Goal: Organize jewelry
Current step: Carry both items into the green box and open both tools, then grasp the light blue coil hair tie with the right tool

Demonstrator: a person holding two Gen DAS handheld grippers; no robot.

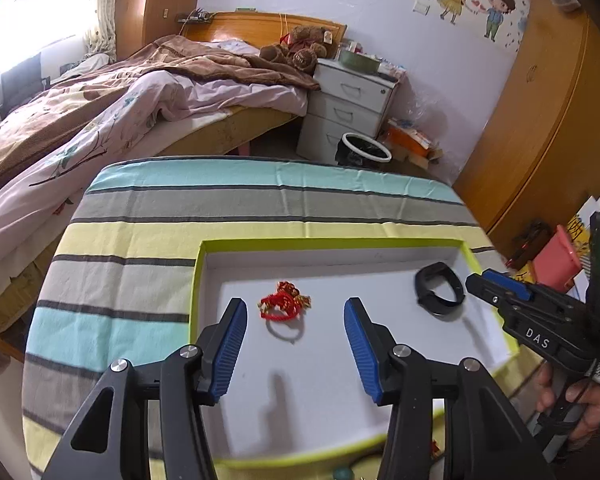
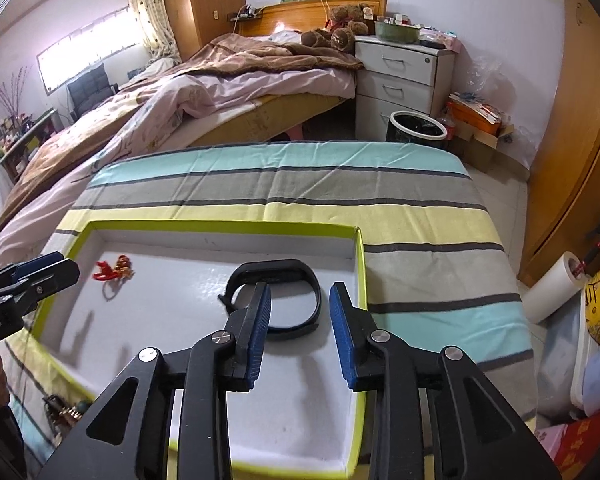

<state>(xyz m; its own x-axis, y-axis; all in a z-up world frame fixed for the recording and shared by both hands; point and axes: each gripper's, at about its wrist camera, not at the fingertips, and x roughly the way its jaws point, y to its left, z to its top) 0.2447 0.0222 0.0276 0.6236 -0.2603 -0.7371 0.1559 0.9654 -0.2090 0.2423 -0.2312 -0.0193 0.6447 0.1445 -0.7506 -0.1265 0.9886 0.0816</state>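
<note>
A shallow white tray with a lime-green rim point(image 1: 332, 243) point(image 2: 220, 225) lies on the striped cloth. On its floor rests a red and gold braided bracelet point(image 1: 284, 303) point(image 2: 114, 269), just beyond my left gripper point(image 1: 296, 308), which is open with nothing between its blue pads. A black wristband point(image 1: 440, 290) point(image 2: 276, 300) lies at the tray's right side. My right gripper point(image 2: 299, 294) hangs over it, open, its left finger point(image 2: 258, 316) covering part of the band. The right gripper point(image 1: 496, 286) shows at the right edge of the left wrist view.
The striped cloth point(image 2: 420, 216) covers a table. Small ornaments point(image 2: 66, 408) lie on it at the tray's near left corner. Behind stand a bed point(image 1: 100, 120), white drawers point(image 1: 352, 108) and a black bin point(image 1: 364, 152). A paper roll point(image 2: 556, 284) and boxes sit at the right.
</note>
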